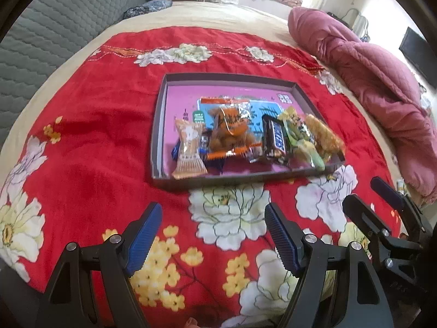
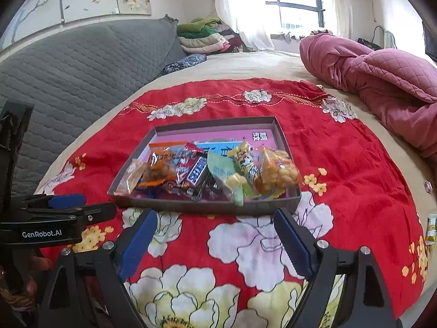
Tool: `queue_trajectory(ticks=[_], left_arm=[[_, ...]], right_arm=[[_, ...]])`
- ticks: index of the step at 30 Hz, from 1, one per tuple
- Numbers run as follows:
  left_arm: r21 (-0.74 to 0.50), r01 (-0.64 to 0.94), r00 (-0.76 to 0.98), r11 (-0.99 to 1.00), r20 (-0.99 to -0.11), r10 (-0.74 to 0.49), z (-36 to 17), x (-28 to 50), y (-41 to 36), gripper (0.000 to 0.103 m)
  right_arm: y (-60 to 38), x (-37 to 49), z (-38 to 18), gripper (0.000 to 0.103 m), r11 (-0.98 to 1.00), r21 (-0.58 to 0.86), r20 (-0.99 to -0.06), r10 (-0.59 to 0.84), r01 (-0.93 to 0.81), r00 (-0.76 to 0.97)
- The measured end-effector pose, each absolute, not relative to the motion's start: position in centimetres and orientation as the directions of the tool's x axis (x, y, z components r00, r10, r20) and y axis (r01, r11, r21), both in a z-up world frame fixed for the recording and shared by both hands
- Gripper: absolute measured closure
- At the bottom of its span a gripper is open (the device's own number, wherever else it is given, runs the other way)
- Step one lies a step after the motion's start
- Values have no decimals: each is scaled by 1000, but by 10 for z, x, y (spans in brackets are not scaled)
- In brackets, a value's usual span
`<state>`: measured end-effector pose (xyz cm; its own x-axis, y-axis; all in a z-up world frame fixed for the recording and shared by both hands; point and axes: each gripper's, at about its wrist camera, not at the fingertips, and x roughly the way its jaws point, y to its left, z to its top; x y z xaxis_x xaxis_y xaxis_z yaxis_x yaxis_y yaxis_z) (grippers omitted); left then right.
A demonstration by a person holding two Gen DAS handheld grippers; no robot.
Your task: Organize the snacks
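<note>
A shallow grey box (image 1: 158,125) (image 2: 123,175) with a pink floor lies on a red flowered cloth. Several wrapped snacks lie along its near side: a tan biscuit pack (image 1: 189,147), an orange-trimmed clear bag (image 1: 230,134) (image 2: 161,168), a dark chocolate bar (image 1: 275,139) (image 2: 198,173), a green and yellow packet (image 1: 299,139) (image 2: 235,175) and a bag of golden puffs (image 1: 323,136) (image 2: 275,173). My left gripper (image 1: 213,237) stands open over the cloth in front of the box, nothing between its blue pads. My right gripper (image 2: 215,242) is also open and empty, just short of the box's near wall.
The cloth (image 1: 95,125) covers a beige bed. A grey quilted headboard (image 2: 82,63) rises at the left, a pink quilt (image 2: 382,82) is bunched at the right. Folded clothes (image 2: 204,37) sit by the window. Small packets (image 2: 431,227) lie at the bed's right edge.
</note>
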<state>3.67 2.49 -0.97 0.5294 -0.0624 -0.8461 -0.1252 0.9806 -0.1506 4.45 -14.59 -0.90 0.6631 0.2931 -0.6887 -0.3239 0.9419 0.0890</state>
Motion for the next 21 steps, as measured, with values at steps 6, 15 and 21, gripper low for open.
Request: queue_trajectory(ticks=[6, 15, 21], left_arm=[[-158, -139, 526, 978, -849, -62, -9, 28, 23, 24], [-135, -150, 508, 979, -861, -41, -12, 25, 19, 24], [-138, -147, 508, 980, -860, -45, -12, 24, 19, 24]], right_arm=[[-140, 37, -10, 13, 944, 53, -697, 269, -326, 665], [-140, 32, -9, 9, 948, 31, -700, 247, -317, 670], [-144, 30, -10, 9, 952, 32, -705, 238, -306, 668]])
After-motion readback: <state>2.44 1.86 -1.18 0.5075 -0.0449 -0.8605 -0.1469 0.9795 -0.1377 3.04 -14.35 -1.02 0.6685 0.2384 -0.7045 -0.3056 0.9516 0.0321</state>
